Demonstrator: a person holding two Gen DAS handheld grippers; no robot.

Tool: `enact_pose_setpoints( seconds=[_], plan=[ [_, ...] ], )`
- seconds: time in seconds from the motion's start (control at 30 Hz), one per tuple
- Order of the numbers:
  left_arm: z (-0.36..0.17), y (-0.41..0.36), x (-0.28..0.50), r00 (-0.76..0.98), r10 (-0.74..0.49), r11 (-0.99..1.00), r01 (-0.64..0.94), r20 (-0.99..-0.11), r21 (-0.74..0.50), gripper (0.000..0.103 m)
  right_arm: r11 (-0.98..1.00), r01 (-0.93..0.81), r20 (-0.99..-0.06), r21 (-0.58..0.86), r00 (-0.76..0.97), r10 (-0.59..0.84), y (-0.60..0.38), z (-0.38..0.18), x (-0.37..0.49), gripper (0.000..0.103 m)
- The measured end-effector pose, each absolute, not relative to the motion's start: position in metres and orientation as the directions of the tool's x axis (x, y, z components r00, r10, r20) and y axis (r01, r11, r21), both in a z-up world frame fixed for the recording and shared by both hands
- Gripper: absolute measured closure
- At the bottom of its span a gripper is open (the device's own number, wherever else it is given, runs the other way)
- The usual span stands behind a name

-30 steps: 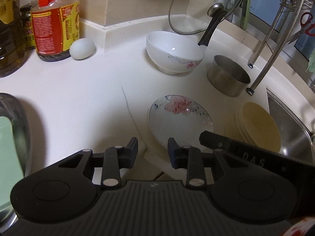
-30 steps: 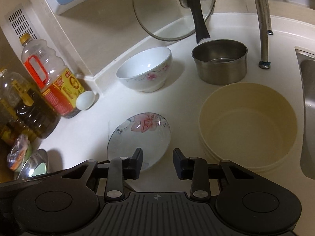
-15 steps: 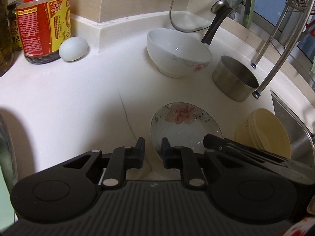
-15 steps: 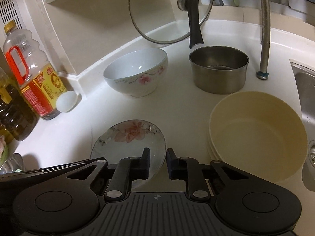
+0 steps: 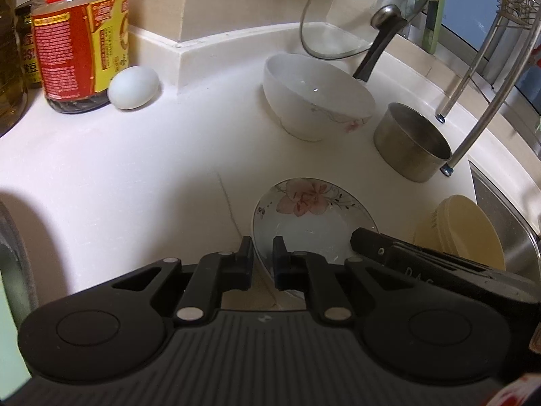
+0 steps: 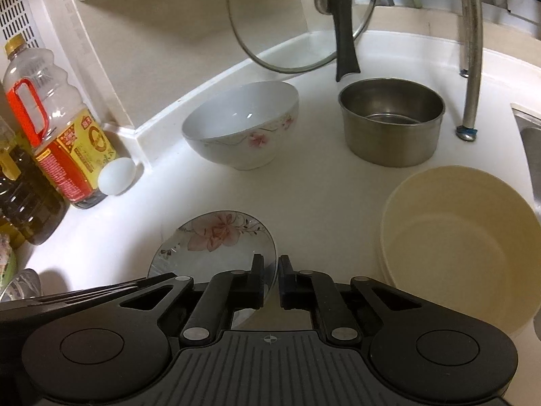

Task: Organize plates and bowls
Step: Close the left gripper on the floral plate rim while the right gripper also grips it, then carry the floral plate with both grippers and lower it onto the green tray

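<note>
A small flowered plate [image 5: 314, 216] lies flat on the white counter [image 5: 118, 176]. My left gripper [image 5: 263, 257] has the plate's left rim between its fingers, and its jaws are closing onto it. My right gripper [image 6: 271, 277] is closing the same way on the right rim of the plate [image 6: 216, 237]. Each gripper's black body shows at the edge of the other's view. A white flowered bowl [image 6: 240, 125] stands upright behind the plate. A stack of cream bowls [image 6: 460, 237] sits to the right, beside the sink.
A steel pot [image 6: 389, 125] stands behind the cream bowls, with a glass lid [image 6: 297, 23] leaning on the wall. A pale egg [image 5: 133, 88] and oil bottles [image 5: 77, 34] crowd the back left. The tap [image 6: 471, 50] and sink edge [image 5: 507, 223] bound the right.
Both grippers have slid forward to the plate, and their jaws have gone from apart to nearly together around its rim. The plate has not moved.
</note>
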State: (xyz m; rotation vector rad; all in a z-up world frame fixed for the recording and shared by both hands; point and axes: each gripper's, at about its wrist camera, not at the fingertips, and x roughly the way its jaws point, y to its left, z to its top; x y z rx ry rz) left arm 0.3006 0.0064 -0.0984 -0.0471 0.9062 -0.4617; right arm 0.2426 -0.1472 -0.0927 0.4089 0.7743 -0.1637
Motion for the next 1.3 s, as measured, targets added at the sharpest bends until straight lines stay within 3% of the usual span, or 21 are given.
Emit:
enact_pose_setpoints(
  seconds=[0.63,1.3],
  plan=[
    [-0.066,0.069,0.259,0.629,-0.305,0.952,0.180,-0.715,-0.249,0.093,0.927,0.068,-0.660,0.369,0.721,0.210,-0.107,-0.067,0.242,0.095],
    [-0.042,0.162,0.182,0.718,-0.073,0.959,-0.141,-0.692,-0.247,0.092,0.866,-0.288,-0.613,0.408,0.616,0.494,-0.014,-0.052,0.232,0.095]
  ],
)
